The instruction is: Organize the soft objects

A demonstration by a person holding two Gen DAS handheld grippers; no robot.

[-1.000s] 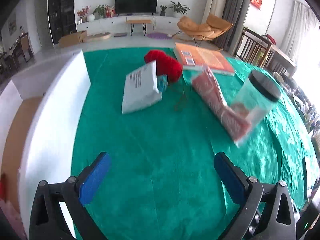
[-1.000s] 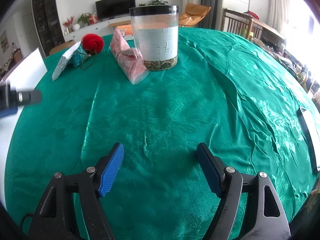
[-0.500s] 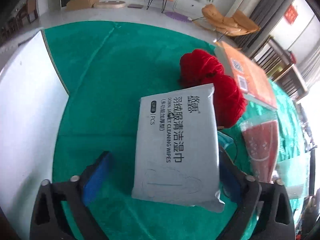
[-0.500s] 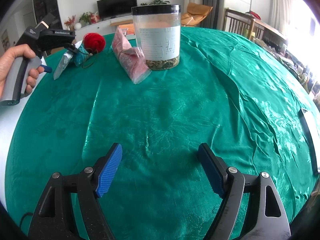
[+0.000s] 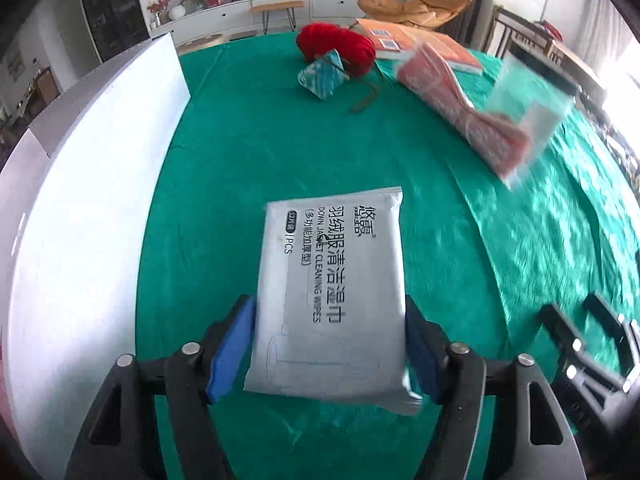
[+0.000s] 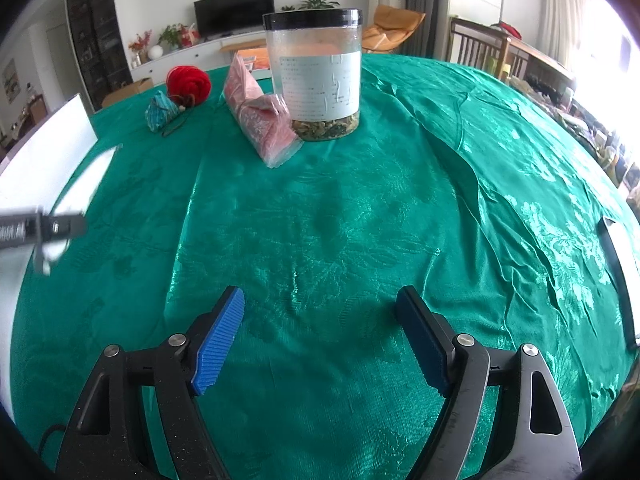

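The left gripper [image 5: 330, 344] has its jaws closed on the grey wipes pack [image 5: 334, 292], held above the green counter [image 5: 248, 168], nearer than the red yarn [image 5: 336, 46]; the jaws have just been widening. The right gripper [image 6: 320, 336] hovers with jaws apart, nothing between them

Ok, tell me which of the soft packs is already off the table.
The grey wipes pack, clamped in the left tool; the pink pack and teal pouch lie on the cloth.

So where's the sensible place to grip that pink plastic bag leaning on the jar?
Probably across the pink bag's narrow width near its free front end, coming from above on the side away from the jar. It lies long and slim, its far part against the jar, so there the pads would have room.
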